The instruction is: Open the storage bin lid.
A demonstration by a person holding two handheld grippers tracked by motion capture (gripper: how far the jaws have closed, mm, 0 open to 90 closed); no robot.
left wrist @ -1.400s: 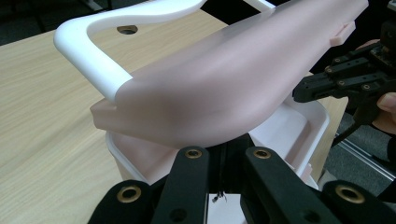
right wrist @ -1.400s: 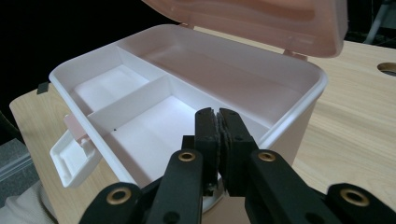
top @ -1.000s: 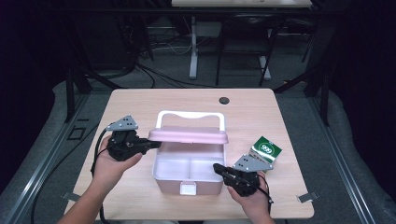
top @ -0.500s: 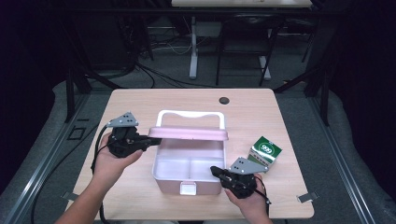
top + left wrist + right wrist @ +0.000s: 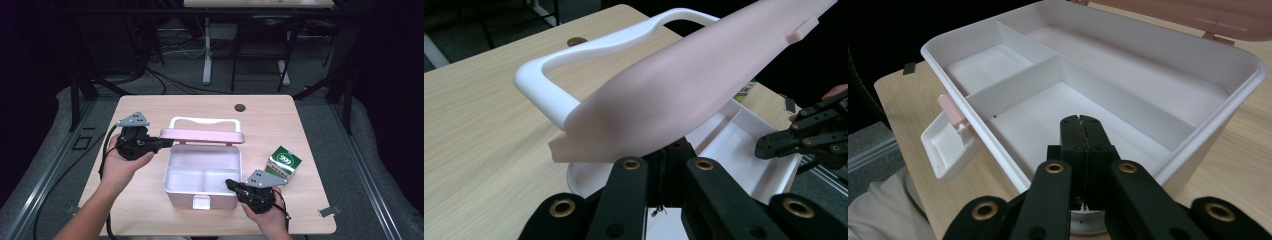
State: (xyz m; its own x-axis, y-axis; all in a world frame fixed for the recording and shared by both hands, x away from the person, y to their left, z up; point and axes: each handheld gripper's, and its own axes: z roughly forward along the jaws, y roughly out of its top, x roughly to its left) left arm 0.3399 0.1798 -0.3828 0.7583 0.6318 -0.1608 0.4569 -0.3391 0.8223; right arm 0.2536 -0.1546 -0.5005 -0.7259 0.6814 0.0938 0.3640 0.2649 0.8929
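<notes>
Left gripper point(image 5: 159, 143), jaws closed together, sat under the left end of the pink lid point(image 5: 202, 135) of the storage box point(image 5: 202, 177) and propped it from below; in the left gripper view the lid's edge rested on the closed tips, with nothing pinched between them as far as could be made out. Lid stood raised over the rear wall of the box, its white handle point(image 5: 202, 121) toward the far side of the table point(image 5: 300, 120). Right gripper point(image 5: 231, 184), jaws likewise shut and empty, pressed at the front right rim of the box, seemingly to steady it; its tips lay over the front compartment in the right gripper view. Box stood mid-table, inside bare, dividers visible, white latch point(image 5: 948, 145) hanging loose at the front. Small green carton point(image 5: 283, 162) stood just right of the box, apart from it. Judged step: opening the lid, partway done. Next move likely called for pushing the lid further up and back until it held by itself, keeping the base pinned so that it did not slide or tip; closed tips could slip off the smooth lid edge.
</notes>
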